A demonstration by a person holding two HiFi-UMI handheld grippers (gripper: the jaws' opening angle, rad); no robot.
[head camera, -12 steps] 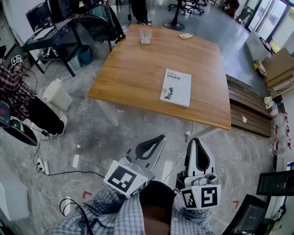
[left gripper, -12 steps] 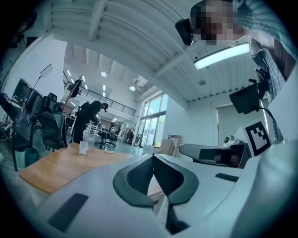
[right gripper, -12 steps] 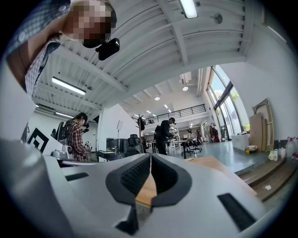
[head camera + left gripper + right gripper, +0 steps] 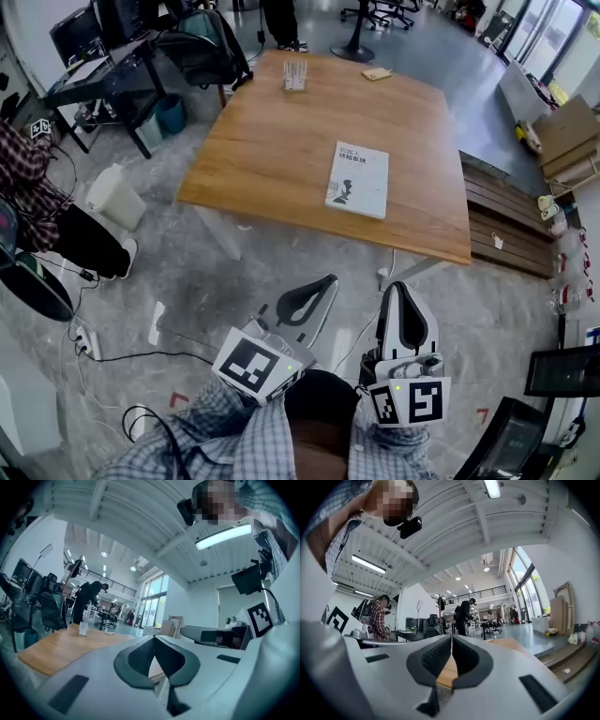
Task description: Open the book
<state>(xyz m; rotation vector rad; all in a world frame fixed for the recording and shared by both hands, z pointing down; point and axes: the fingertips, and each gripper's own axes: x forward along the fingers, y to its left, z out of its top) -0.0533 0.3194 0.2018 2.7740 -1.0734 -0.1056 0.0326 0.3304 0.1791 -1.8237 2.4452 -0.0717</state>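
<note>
Almost nothing has changed in the last half second. The left tongs (image 4: 328,280) and right tongs (image 4: 401,287) hang at the same spots low in the head view, over the grey floor and well short of the wooden surface (image 4: 272,141). The book (image 4: 358,179) lies closed and flat, right of centre in the frame and toward the near edge of the surface. It sits a touch higher and further left in the frame than before, which I judge to be head motion rather than the book moving. At far left, a person in a plaid sleeve (image 4: 23,169) has shifted a little. So the task has not begun: the approach to the book is still to come.

Each gripper view shows its two dark pads meeting at the tips, so both tongs are closed with nothing held. The strip of wood seen low between the right pads is the surface beyond them, not something gripped.

The book appears in neither gripper view. Its cover print is too small to read, and I cannot tell which edge is the spine. The person's own shirt at the bottom of the head view covers the handles of the tongs. A small clear holder (image 4: 295,75) and a yellowish item (image 4: 379,73) at the far edge are too small to identify.
</note>
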